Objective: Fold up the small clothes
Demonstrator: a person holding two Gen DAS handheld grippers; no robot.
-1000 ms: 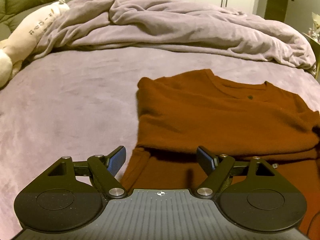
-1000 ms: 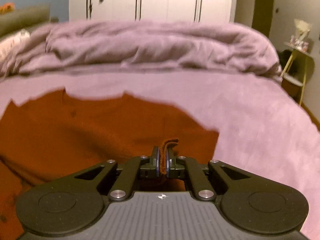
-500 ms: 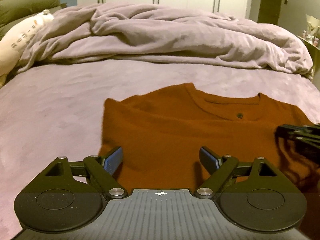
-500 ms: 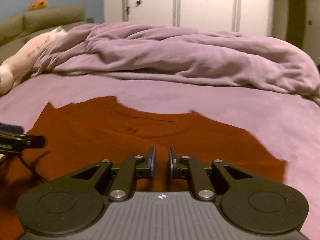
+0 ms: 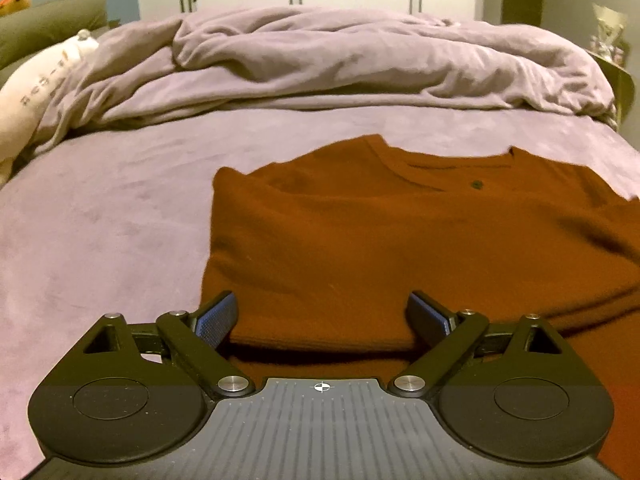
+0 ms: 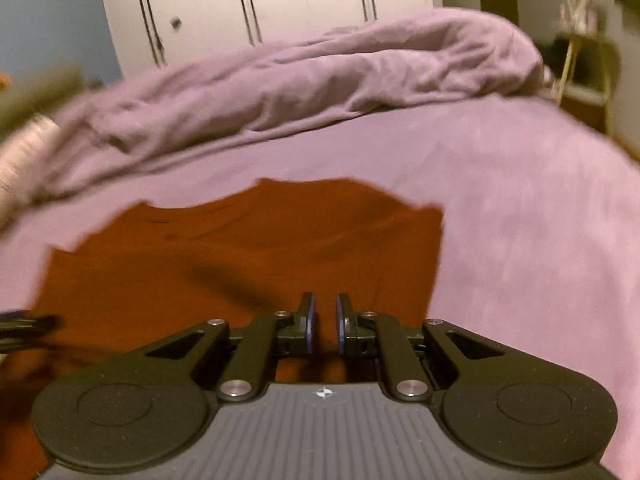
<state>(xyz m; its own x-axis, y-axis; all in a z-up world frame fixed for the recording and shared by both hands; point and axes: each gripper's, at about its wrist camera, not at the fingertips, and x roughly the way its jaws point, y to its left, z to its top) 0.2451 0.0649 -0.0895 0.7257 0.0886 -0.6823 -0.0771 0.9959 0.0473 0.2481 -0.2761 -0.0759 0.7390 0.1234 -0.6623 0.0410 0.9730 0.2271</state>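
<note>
In the left wrist view, the left gripper (image 5: 322, 314) is seen with jaws spread wide and opening further above the near folded edge of the rust-brown shirt (image 5: 400, 240), which is laid flat on the mauve bedsheet (image 5: 100, 220); nothing is pinched.

In the blurred right wrist view, the right gripper (image 6: 323, 320) is held nearly pressed together, empty, over the shirt (image 6: 240, 260).
</note>
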